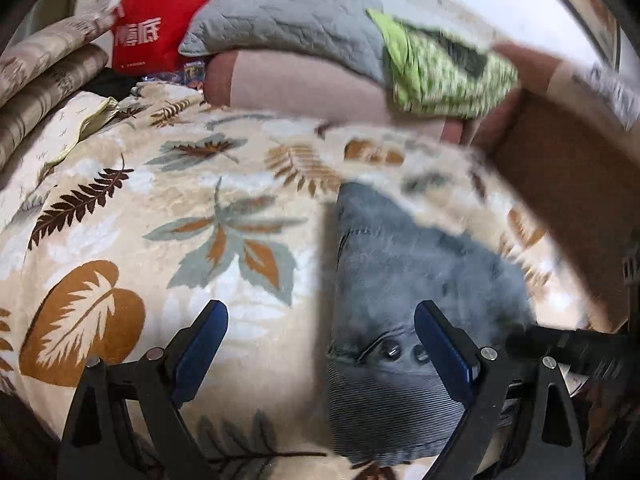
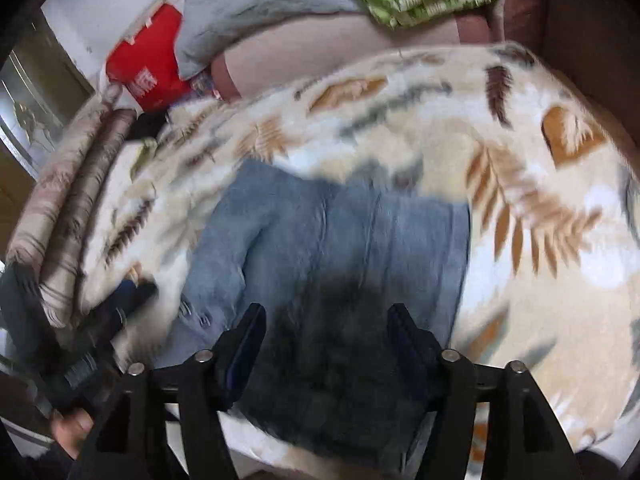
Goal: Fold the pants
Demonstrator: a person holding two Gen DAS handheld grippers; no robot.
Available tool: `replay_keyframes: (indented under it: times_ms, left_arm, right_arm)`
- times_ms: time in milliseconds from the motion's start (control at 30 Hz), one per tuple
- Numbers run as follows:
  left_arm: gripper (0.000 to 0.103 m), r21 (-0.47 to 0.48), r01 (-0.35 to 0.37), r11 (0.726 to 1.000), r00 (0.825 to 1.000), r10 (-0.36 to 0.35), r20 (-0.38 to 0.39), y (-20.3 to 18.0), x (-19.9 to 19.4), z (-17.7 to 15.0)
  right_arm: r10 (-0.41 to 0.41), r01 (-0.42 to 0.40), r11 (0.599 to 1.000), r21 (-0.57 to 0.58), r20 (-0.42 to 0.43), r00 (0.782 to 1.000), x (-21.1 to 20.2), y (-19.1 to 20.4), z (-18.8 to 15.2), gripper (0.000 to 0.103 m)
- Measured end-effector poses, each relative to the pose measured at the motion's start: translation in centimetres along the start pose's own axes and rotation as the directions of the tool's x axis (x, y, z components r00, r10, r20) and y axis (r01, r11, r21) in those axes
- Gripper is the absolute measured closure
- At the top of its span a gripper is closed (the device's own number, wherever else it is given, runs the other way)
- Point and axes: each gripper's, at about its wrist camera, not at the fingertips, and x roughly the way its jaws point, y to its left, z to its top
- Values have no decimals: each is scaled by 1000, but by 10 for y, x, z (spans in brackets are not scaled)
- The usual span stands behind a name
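Pants point(image 2: 332, 240), blue-grey, lie folded on a leaf-print blanket point(image 1: 120, 208) over the bed, ribbed waistband point(image 1: 384, 408) nearest the left camera. Left hand-held gripper point(image 1: 320, 340): jaws spread wide, empty, one finger above the waistband, the other over bare blanket. Right hand-held gripper point(image 2: 326, 340): jaws apart, nothing between them, poised above the pants. Right view motion-blurred.

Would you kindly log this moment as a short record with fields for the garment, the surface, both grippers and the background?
garment: blue-grey pants, lying spread on the blanket, ribbed waistband near the left gripper
surface: leaf-print blanket
left gripper: open, holding nothing
right gripper: open above the pants, holding nothing
background: grey quilted pillow, red bag, green patterned cloth
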Motion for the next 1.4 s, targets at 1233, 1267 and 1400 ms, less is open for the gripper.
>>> replay_keyframes:
  times_ms: [1233, 1267, 1400]
  left_arm:
    - [6, 80, -14, 997, 995, 22, -95, -10, 24, -21]
    - [6, 79, -17, 997, 995, 24, -94, -10, 24, -22]
    - [6, 90, -29, 995, 995, 37, -88, -12, 22, -22]
  right_arm:
    - [291, -289, 918, 270, 34, 956, -11, -21, -2, 22]
    - [294, -288, 921, 261, 16, 956, -5, -18, -12, 22]
    - [298, -289, 916, 278, 10, 954, 17, -23, -29, 22]
